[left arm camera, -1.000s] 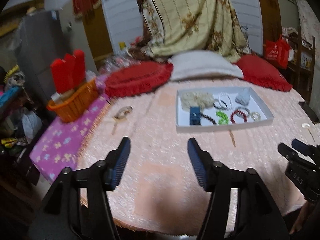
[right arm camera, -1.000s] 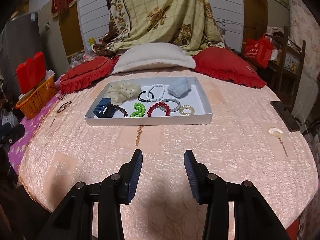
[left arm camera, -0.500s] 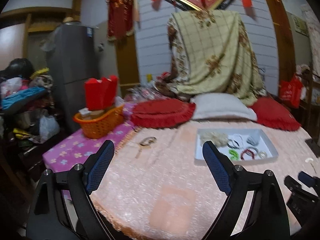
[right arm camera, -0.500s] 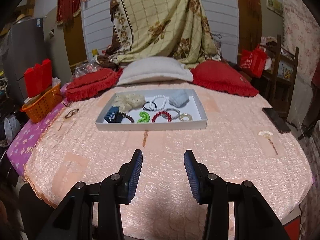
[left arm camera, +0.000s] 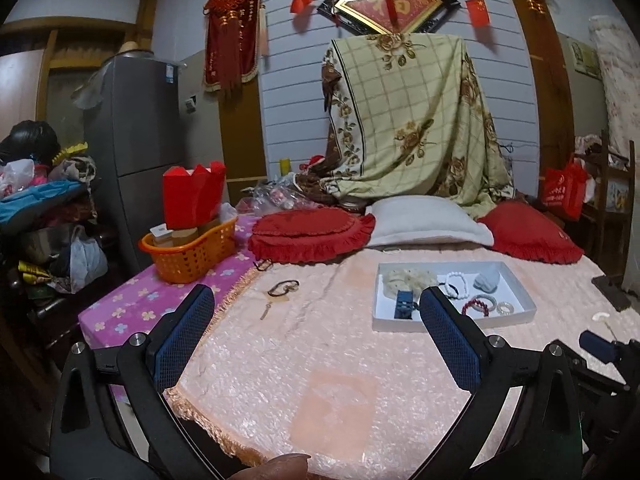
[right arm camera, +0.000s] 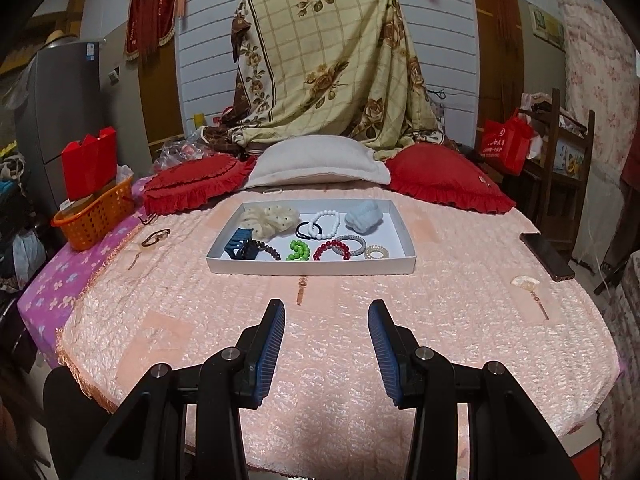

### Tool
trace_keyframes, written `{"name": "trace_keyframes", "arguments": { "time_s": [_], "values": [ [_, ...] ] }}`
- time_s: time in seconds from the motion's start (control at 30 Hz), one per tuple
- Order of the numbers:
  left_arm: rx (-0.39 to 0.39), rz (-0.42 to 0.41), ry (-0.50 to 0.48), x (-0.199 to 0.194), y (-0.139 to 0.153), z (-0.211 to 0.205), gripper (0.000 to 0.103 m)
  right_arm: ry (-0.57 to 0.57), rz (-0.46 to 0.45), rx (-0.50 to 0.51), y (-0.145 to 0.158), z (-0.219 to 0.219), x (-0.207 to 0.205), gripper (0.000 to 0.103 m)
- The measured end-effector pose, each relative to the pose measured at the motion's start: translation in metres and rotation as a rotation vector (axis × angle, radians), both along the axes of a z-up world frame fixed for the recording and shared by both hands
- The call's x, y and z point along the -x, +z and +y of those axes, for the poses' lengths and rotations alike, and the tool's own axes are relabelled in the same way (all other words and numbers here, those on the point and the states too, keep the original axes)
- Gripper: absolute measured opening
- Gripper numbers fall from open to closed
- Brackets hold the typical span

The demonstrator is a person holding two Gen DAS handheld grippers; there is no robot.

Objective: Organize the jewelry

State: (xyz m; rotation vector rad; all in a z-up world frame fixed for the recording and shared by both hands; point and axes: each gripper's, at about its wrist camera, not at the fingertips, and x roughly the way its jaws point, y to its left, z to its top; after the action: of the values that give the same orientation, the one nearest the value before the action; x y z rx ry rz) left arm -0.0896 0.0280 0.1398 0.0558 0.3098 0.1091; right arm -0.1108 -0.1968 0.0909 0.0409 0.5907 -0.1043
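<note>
Pink cloth covers the table (right arm camera: 440,320) where a white tray (right arm camera: 312,267) of bracelets sits ahead of the right gripper (right arm camera: 326,328) and left gripper (left arm camera: 316,320), both empty with jaws apart.

- Bedspread (right arm camera: 440,312): pink cloth, quilted, faintly shiny.
- Tray (right arm camera: 312,267): white card, matt.
- Basket (left arm camera: 192,256): orange plastic lattice.
- Green bead bracelet (right arm camera: 298,251): glossy.
- Gripper pads (right arm camera: 270,344): blue, ribbed.
</note>
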Motion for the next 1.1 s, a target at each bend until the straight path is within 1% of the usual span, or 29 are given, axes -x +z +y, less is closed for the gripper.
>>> {"name": "trace_keyframes", "arguments": {
  "time_s": [0.13, 0.27, 0.37, 0.53, 0.83, 1.1],
  "values": [
    [0.014, 0.062, -0.013, -0.008, -0.007, 0.0, 0.103, -0.015, -0.005, 0.012, -0.001, -0.001, 0.001, 0.042],
    [0.018, 0.12, -0.008, -0.017, -0.015, -0.001, 0.103, -0.028, 0.009, 0.005, -0.004, -0.003, -0.001, 0.042],
    [0.004, 0.151, -0.001, -0.023, -0.022, -0.004, 0.103, -0.031, 0.024, 0.005, -0.007, -0.003, -0.003, 0.042],
    [0.011, 0.197, -0.02, -0.027, -0.03, -0.007, 0.103, -0.029, 0.036, 0.01, -0.011, -0.002, -0.005, 0.042],
    [0.036, 0.25, -0.042, -0.033, -0.04, -0.006, 0.103, -0.047, 0.059, -0.003, -0.018, -0.009, -0.008, 0.042],
    [0.015, 0.291, -0.047, -0.037, -0.049, -0.011, 0.103, -0.052, 0.052, 0.006, -0.019, -0.009, -0.008, 0.043]
  ]
}}
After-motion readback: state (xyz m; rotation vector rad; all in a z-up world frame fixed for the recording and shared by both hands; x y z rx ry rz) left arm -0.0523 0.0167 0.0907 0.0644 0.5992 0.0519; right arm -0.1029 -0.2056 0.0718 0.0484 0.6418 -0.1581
